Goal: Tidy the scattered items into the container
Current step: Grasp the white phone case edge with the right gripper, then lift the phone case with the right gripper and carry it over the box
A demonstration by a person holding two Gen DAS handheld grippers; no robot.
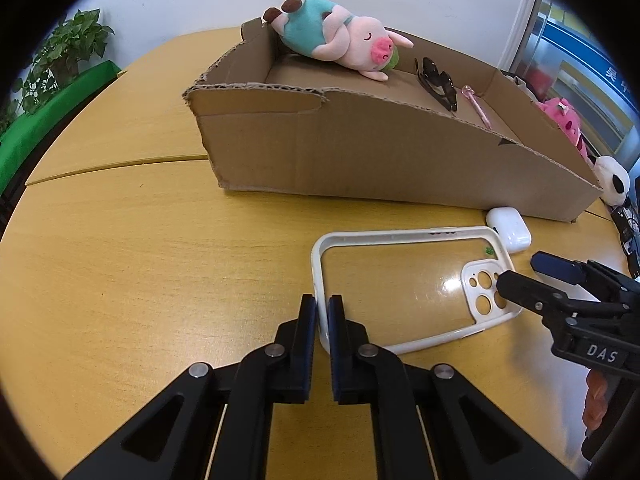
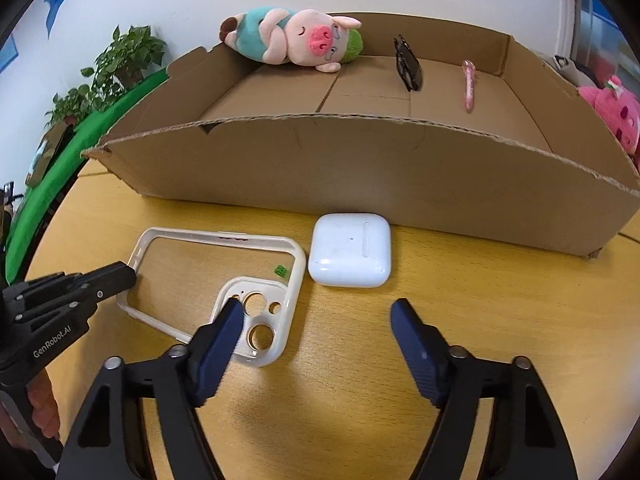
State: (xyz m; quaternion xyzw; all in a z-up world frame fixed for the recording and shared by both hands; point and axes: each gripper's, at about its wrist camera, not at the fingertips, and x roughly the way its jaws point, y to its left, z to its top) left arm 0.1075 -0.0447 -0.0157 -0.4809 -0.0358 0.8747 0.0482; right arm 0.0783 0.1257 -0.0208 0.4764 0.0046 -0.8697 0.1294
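Observation:
A clear phone case with a white rim (image 1: 412, 288) lies on the wooden table before the cardboard box (image 1: 360, 152). My left gripper (image 1: 323, 312) is shut on the case's near-left rim. In the right wrist view the case (image 2: 216, 280) lies left and a white earbuds case (image 2: 350, 254) lies ahead. My right gripper (image 2: 316, 316) is open and empty, just short of the earbuds case, its left finger over the phone case's camera end. The box (image 2: 360, 176) holds a plush pig (image 2: 292, 40), sunglasses (image 2: 408, 64) and a pink pen (image 2: 468, 84).
Pink and panda plush toys (image 1: 568, 124) lie beyond the box's right end. A potted plant (image 1: 68, 56) and a green ledge stand at the far left. The earbuds case (image 1: 510, 228) sits close against the box's front wall.

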